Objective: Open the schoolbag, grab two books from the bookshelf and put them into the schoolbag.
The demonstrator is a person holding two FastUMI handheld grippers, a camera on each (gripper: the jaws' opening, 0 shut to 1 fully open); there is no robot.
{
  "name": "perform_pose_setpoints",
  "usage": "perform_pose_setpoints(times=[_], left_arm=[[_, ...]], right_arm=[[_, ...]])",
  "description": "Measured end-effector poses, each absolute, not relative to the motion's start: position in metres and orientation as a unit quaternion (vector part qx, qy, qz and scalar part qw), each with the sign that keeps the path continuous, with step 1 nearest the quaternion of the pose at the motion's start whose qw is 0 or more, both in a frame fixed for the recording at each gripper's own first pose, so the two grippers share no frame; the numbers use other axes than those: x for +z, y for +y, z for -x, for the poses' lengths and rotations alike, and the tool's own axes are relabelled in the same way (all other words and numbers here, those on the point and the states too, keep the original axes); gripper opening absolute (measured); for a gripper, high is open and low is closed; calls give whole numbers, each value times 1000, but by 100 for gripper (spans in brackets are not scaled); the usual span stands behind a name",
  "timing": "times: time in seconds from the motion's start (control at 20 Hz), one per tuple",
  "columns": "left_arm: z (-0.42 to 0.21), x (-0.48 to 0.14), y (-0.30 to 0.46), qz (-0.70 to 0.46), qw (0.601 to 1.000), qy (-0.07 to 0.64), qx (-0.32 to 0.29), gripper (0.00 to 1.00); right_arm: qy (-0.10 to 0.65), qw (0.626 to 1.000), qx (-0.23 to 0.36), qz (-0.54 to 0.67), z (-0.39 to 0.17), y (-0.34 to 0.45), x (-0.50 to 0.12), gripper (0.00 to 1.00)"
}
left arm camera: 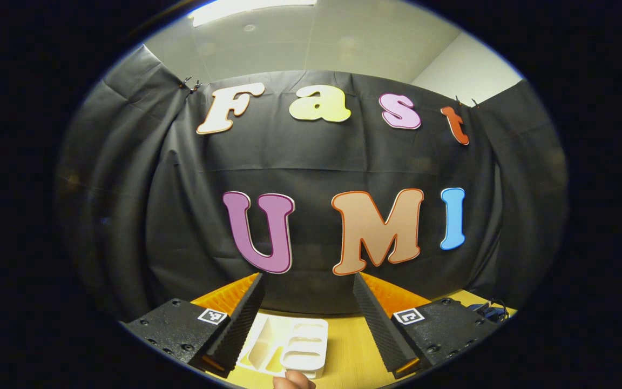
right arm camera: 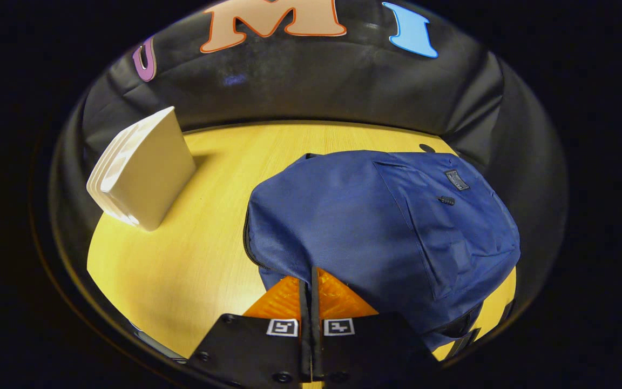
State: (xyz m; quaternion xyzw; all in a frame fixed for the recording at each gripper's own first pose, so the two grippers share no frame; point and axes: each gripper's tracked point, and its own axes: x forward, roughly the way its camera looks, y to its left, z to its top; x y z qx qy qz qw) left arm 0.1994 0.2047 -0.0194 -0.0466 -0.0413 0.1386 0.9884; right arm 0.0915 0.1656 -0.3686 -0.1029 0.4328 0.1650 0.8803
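Schoolbag, dark blue, lies flat on the yellow wooden table with its zip closed along the near-left edge, as seen in the right gripper view, where the right gripper sits at that edge with its fingers clenched together; whether a zip tab is pinched between them cannot be told, since nothing shows in the thin line where the pads meet. To the far left on the same table stands a white bookshelf, a slotted rack turned partly away, well apart from the bag, and any books in it are hidden from this side. In the left gripper view the left gripper is held high and level, its fingers released and spread wide, with the white rack low between them and a fingertip of the person's hand at the bottom edge. The bag is not yet open, so the task looks to be at its first step. The risk from here is that the soft bag slides or bunches when the zip is pulled, because nothing pins it down, and the tab may slip from smooth closed pads; a dragged bag could also swing toward the light rack and tip it.
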Motion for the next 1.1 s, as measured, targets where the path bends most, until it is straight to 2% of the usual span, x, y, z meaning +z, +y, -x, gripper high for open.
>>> perform_pose_setpoints(times=[0.05, 0.25, 0.35, 0.45, 0.5, 0.7, 0.8, 0.9, 1.05, 1.1], left_arm=[[-200, -21, 205, 49, 988, -39, 139, 94], [-199, -30, 204, 64, 988, -30, 137, 95], [-199, -37, 205, 69, 988, -27, 138, 95], [-199, -47, 207, 70, 988, -19, 138, 94], [-200, -51, 207, 73, 988, -15, 137, 94], [-205, -66, 206, 81, 988, 1, 134, 94], [-207, -71, 203, 77, 988, 9, 132, 94], [-208, -75, 200, 76, 989, 13, 127, 95], [-209, -78, 199, 73, 990, 17, 123, 92], [-209, -78, 197, 73, 990, 18, 121, 95]], right_arm=[[432, 881, 164, 102, -91, 165, -368, 9], [432, 880, 169, 100, -90, 168, -367, 17], [430, 881, 170, 99, -92, 168, -368, 33], [419, 886, 172, 97, -92, 171, -362, 34], [413, 889, 172, 97, -93, 173, -358, 40], [382, 903, 175, 87, -97, 176, -338, 86], [378, 906, 172, 78, -97, 176, -333, 92], [382, 905, 172, 70, -93, 181, -330, 90], [377, 905, 180, 80, -86, 184, -328, 97], [377, 904, 185, 81, -83, 188, -327, 99]])
